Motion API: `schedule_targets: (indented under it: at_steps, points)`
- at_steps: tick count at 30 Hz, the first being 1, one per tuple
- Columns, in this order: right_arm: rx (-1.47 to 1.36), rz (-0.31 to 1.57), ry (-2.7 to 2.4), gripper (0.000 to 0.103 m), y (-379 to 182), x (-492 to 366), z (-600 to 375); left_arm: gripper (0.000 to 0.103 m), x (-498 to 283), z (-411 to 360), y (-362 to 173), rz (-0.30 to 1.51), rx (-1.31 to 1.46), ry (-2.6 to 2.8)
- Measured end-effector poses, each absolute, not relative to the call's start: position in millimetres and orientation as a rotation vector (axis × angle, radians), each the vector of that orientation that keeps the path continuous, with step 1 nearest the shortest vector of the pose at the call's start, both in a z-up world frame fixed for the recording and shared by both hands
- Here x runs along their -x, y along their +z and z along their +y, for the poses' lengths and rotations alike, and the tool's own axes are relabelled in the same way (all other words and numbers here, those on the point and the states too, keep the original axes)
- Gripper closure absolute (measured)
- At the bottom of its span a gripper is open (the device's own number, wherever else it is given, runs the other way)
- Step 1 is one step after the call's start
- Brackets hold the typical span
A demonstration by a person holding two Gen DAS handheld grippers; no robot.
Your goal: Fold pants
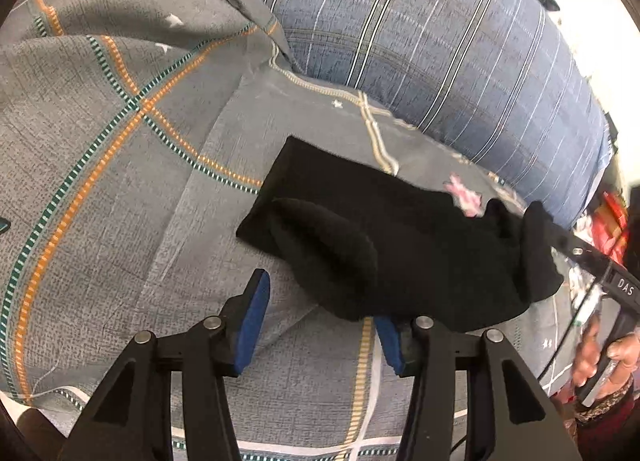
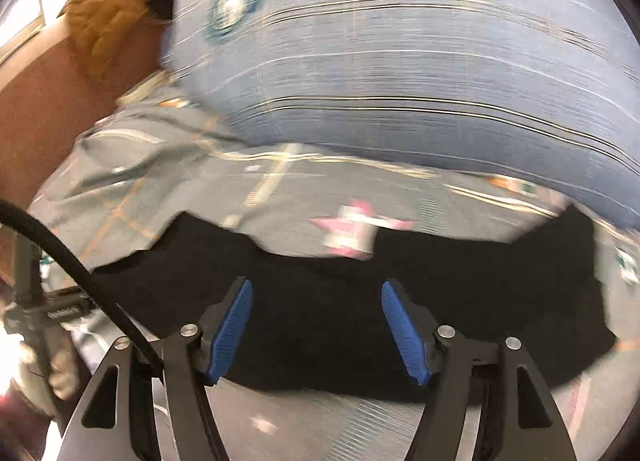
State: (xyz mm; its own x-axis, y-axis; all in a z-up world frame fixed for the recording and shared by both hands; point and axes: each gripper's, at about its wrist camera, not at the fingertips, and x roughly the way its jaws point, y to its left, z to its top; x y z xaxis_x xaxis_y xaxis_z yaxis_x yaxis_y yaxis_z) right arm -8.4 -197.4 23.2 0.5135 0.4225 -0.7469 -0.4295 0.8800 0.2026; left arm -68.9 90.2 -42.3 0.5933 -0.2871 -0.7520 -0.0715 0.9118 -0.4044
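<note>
pants point(image 1: 400, 245) black, lying rumpled on grey checked bedsheet point(image 1: 120, 141), centre-right of left view, lower middle of right view. left gripper point(image 1: 320, 317) jaws open, far pad partly under cloth. right gripper point(image 2: 316, 325) jaws open over fabric, gripping nothing. partly folded at best; smoothing and final fold apparently left.

Only one marking came through cleanly: the white letters "DAS" stood on the black body of the right tongs point(image 1: 624, 288), out at the right edge of the left wrist view. In the right wrist view, a black bracket point(image 2: 60, 311) at the lower left carried a short white word, but it was too smeared to read. The round emblem on the blue striped cushion point(image 2: 234, 15), upper left, was blurred too.
</note>
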Motion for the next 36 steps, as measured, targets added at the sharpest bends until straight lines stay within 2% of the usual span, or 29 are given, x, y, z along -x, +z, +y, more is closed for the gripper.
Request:
schedule_targets:
  at_steps: [5,11,14,15,16,17,19,20,30,33,34,35,36]
  points:
    - [0.195,0.966,0.749,0.031,-0.6,-9.3,-98.5,0.046,90.0,102.0,-46.7,0.884,0.546,-0.144]
    - [0.418,1.020,0.904,0.031,-38.2,-16.8,-26.2,0.047,94.5,104.2,-60.9,0.909,0.622,-0.132]
    - [0.460,1.044,0.920,0.047,-47.9,-17.3,-16.5,0.049,91.5,104.8,-68.8,0.926,0.628,-0.136]
    - [0.468,1.038,0.916,0.052,-48.7,-15.3,-15.4,0.056,90.8,105.5,-72.8,0.932,0.653,-0.155]
    - [0.466,1.038,0.919,0.063,-48.4,-13.0,-15.3,0.083,90.3,106.2,-75.2,0.937,0.663,-0.168]
    - [0.459,1.043,0.916,0.072,-47.6,-12.0,-15.8,0.101,88.3,105.0,-79.3,0.962,0.669,-0.175]
    - [0.437,1.054,0.915,0.098,-43.9,-10.3,-18.1,0.103,89.3,104.2,-82.5,0.969,0.682,-0.175]
    - [0.423,1.062,0.917,0.101,-40.5,-9.9,-19.0,0.103,91.8,104.3,-80.7,0.960,0.681,-0.177]
    - [0.251,0.976,0.865,0.101,22.5,-32.0,-29.1,0.103,79.0,124.9,-41.1,0.854,0.690,-0.170]
    - [0.296,0.975,0.873,0.100,26.4,-38.1,-19.8,0.103,70.2,131.8,-43.4,0.863,0.704,-0.151]
    - [0.316,0.991,0.890,0.093,22.9,-38.5,-14.5,0.103,71.5,133.3,-47.4,0.872,0.710,-0.140]
    - [0.333,1.016,0.911,0.079,17.3,-41.0,-6.6,0.103,74.3,135.3,-51.3,0.882,0.714,-0.128]
    - [0.349,1.029,0.921,0.040,12.3,-40.3,-3.7,0.103,77.8,136.3,-56.6,0.889,0.725,-0.123]
